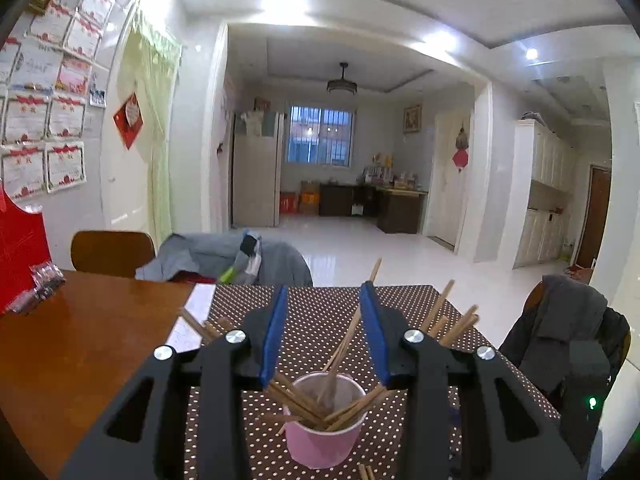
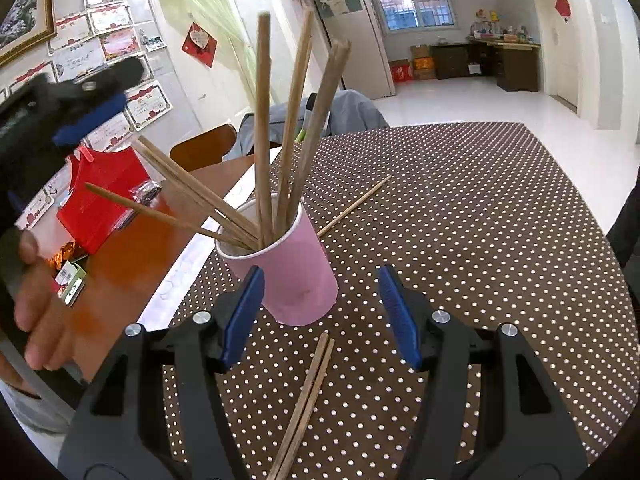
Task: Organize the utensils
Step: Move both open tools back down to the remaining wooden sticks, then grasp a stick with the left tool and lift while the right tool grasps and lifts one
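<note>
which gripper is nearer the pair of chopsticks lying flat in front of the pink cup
Right. The right gripper hangs open directly over the pair of chopsticks, which runs between its fingers. The left gripper is open, higher, above the pink cup, behind the pair.

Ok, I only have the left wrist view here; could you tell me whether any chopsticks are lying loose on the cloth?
Observer: Yes, one chopstick lies on the cloth just beyond the cup.
Operator: Thanks. Are there any on the near side?
Observer: A pair lies side by side on the near side of the cup, in front of the right tool.
Operator: Is that tool free to take them?
Observer: It is open and gripping nothing.
</note>
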The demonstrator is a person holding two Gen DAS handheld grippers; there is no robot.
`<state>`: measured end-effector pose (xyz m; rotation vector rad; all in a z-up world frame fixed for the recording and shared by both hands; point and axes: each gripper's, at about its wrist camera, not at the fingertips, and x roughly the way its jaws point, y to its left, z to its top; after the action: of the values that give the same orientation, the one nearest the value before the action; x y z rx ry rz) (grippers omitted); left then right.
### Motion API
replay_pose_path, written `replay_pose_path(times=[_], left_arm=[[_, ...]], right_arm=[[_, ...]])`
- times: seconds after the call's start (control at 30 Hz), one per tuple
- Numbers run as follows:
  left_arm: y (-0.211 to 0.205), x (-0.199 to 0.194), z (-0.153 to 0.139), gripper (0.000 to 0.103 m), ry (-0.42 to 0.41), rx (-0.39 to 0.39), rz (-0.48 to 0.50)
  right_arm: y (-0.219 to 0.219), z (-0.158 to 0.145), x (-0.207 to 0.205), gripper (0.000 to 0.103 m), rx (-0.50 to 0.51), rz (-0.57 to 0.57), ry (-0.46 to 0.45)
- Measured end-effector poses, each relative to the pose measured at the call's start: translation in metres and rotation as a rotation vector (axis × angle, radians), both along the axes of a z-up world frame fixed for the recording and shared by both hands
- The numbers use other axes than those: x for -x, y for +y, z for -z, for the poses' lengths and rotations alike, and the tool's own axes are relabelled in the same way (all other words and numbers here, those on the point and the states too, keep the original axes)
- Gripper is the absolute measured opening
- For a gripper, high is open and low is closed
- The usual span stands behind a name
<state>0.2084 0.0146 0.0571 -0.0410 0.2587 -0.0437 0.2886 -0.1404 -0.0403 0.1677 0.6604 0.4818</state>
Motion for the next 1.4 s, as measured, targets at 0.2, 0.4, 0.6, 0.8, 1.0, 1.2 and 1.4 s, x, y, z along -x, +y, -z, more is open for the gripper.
replay_pose_path(times=[0.2,0.4,0.6,0.8,1.0,1.2,1.4], left_arm=[[-0.006,0.022,0.021,0.051,0.102,-0.055,0.004],[-0.012,0.056,0.026,0.051,0.070,-0.108,-0.044],[-0.013,0.078,0.006,0.051,-0.042,-0.126,-0.061],[-0.008,0.072,0.031,0.052,0.146,-0.094,-0.041],[-0.002,0.044,0.085,0.052,0.421,-0.035,0.031],[-0.004,0.023,0.127,0.052,0.619,-0.016,0.090],[-0.004,0.009,0.153,0.051,0.745,0.001,0.109]], right_arm=[[-0.003,0.000,0.025,0.059,0.035,-0.010,-0.013],[-0.008,-0.001,0.046,0.060,0.039,-0.006,-0.030],[-0.011,-0.015,0.061,0.061,0.036,0.000,-0.060],[-0.007,-0.005,0.070,0.062,0.087,-0.004,-0.039],[0.000,0.018,0.069,0.062,0.156,-0.016,0.029],[-0.001,0.041,0.060,0.062,0.187,-0.017,0.104],[-0.002,0.056,0.056,0.062,0.221,-0.021,0.141]])
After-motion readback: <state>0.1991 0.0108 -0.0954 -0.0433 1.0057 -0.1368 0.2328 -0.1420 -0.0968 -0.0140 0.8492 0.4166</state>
